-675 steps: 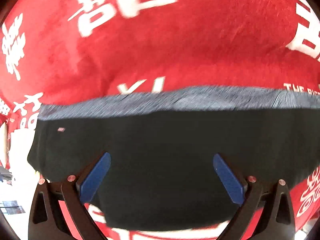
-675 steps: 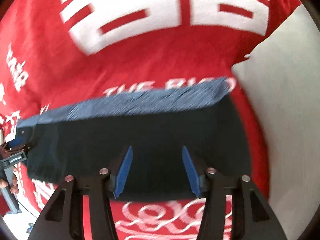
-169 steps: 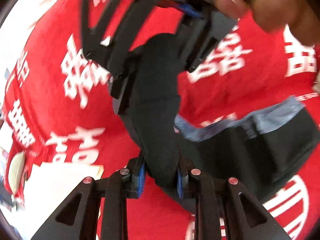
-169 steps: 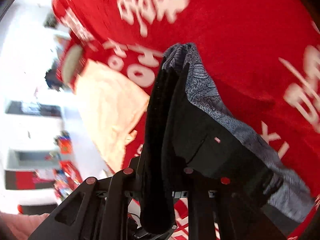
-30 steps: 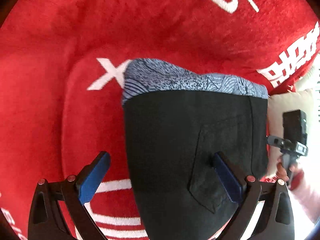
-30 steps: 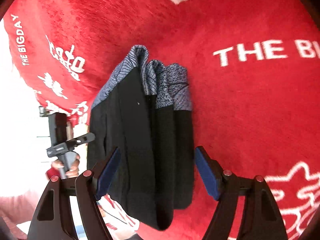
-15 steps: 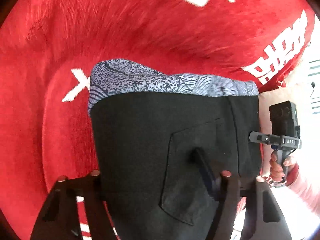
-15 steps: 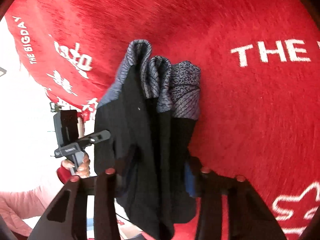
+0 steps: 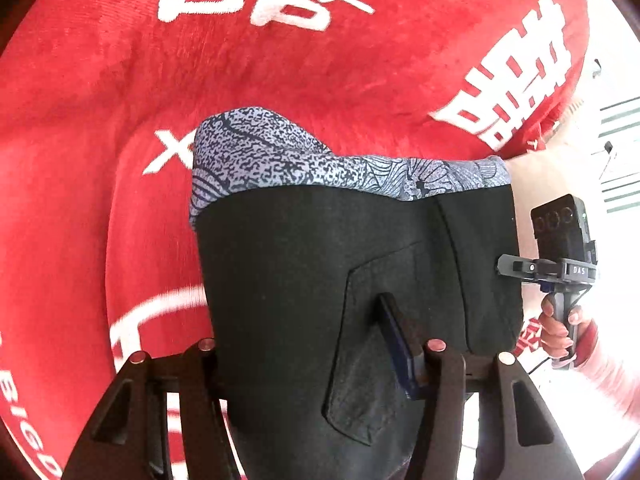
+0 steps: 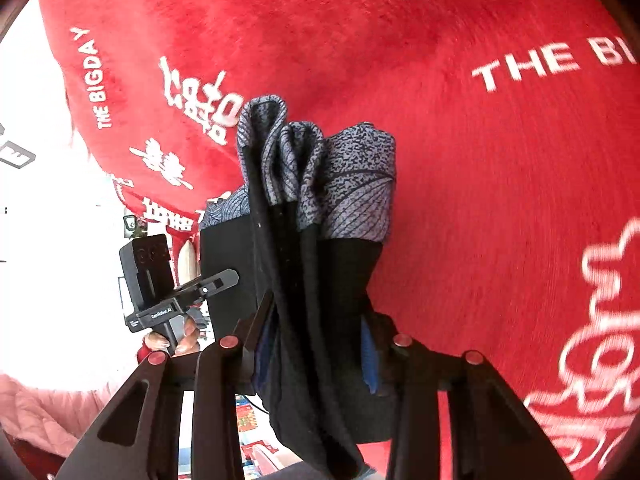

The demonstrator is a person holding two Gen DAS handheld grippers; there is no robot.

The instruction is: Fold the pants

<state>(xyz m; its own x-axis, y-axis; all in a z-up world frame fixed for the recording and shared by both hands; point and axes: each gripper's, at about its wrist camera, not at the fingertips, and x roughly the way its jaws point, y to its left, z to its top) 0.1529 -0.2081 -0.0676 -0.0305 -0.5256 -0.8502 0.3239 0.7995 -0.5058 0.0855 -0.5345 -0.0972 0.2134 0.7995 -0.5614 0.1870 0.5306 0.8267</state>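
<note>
Pants (image 9: 304, 280), folded into a black bundle, fill centre frame over the red blanket (image 9: 100, 80). A second ago both grippers' fingers stood apart; now the left gripper (image 9: 312, 360) and right gripper (image 10: 316, 344) are clamped on it, judged ready for lifting. Right view alone shows three stacked waistband layers (image 10: 312, 168); left view shows the back pocket (image 9: 372, 344).

Black pants (image 9: 304, 280) are covering the left gripper's (image 9: 312, 360) left finger; only the right blue pad (image 9: 396, 344) is showing. Pants' lower end is running off the bottom edge. Right gripper's (image 10: 316, 344) pads (image 10: 368, 360) are mostly buried in fabric folds. White lettering on the red blanket (image 10: 480, 140) is blurring and getting cropped at the right edge.
</note>
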